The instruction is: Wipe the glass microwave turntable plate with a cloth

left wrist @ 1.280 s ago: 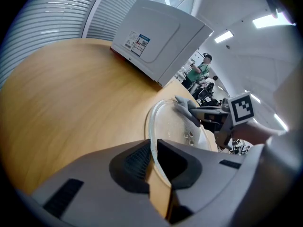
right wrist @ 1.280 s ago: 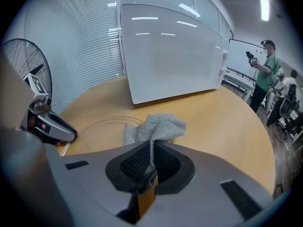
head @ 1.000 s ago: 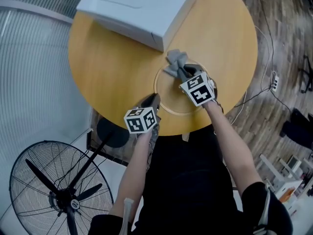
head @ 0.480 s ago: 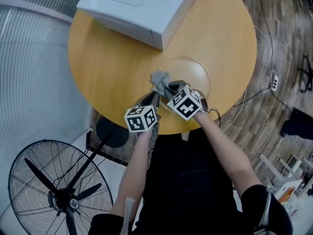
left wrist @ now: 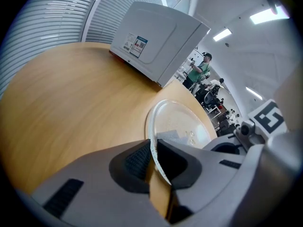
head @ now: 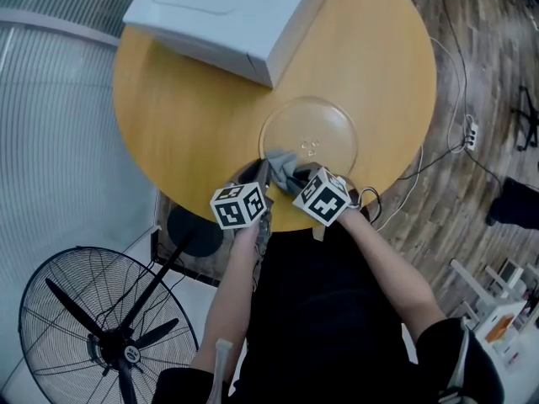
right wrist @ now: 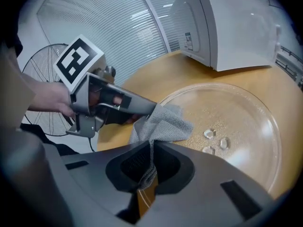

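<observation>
Head view showed the glass turntable plate (head: 324, 120) lying flat at the near edge of the table (head: 185, 116), with the white microwave (head: 227, 11) on the far side. My left gripper (head: 263, 170) pinched the plate's near-left rim, jaws narrow on the glass. My right gripper (head: 295, 175) was clamped on the grey cloth (head: 282, 160), which lay bunched on the plate's near-left part. I judged the glass stiff, slick and breakable, best held by its rim, and the cloth limp and light.

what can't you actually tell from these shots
- Head view: near rim of the glass turntable plate, hidden behind the left gripper, the right gripper and the cloth.
- Right gripper view: plate surface under the cloth, covered by it.
- Left gripper view: print on the microwave label, too small to read.
- Head view: far side of the microwave, cut off by the top edge.
</observation>
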